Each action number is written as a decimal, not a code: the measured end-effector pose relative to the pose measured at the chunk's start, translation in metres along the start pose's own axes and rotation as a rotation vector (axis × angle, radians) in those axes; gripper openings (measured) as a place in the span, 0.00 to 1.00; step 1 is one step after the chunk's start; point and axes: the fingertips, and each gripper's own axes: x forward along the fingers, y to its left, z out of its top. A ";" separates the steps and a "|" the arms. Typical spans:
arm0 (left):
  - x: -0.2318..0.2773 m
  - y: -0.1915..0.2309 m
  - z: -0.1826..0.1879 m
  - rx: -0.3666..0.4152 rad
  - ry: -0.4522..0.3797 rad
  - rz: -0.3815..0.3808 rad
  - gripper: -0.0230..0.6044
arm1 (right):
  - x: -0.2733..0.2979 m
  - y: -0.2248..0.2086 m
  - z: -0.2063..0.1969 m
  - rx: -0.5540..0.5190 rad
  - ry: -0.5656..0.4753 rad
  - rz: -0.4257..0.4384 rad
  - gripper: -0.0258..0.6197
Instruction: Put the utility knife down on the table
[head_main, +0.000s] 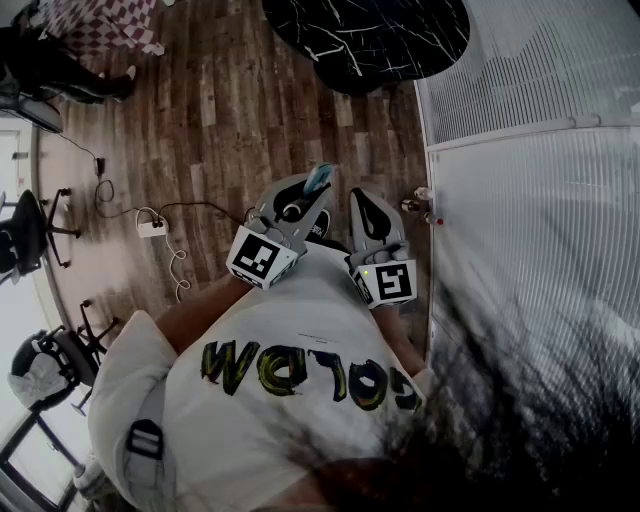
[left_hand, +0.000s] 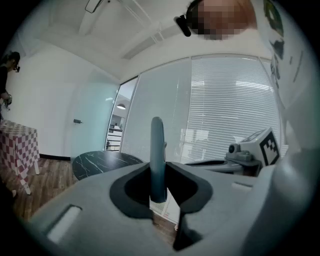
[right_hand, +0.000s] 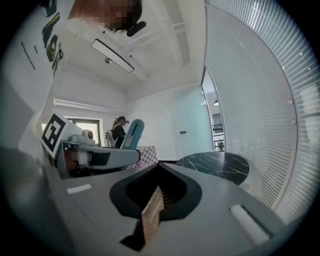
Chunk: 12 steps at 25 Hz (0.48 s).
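The teal utility knife (head_main: 319, 178) stands upright between the jaws of my left gripper (head_main: 308, 197), which is shut on its lower end. In the left gripper view the knife (left_hand: 157, 150) rises out of the jaw gap, edge-on. My right gripper (head_main: 369, 206) hovers just right of the left one, both close to the person's chest. It is shut on a thin tan strip that looks like cardboard (right_hand: 152, 215). The round black marble table (head_main: 370, 35) lies ahead on the floor, beyond both grippers. From the right gripper view, the left gripper (right_hand: 127, 152) and the knife (right_hand: 133, 133) show at the left.
A glass wall with white blinds (head_main: 540, 150) runs along the right. On the wood floor at the left are a power strip with a cable (head_main: 152, 227) and office chairs (head_main: 25, 235). A checkered table (head_main: 105, 22) and a person (right_hand: 119, 131) are farther back.
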 end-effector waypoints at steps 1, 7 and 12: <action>0.002 -0.001 0.000 0.002 0.000 0.001 0.16 | -0.001 -0.002 0.000 -0.003 0.000 0.002 0.04; 0.014 -0.005 0.001 0.006 0.001 0.007 0.16 | -0.004 -0.015 0.000 -0.008 -0.002 0.007 0.04; 0.026 -0.011 0.000 0.005 0.007 0.012 0.16 | -0.009 -0.029 -0.005 0.017 -0.008 0.011 0.04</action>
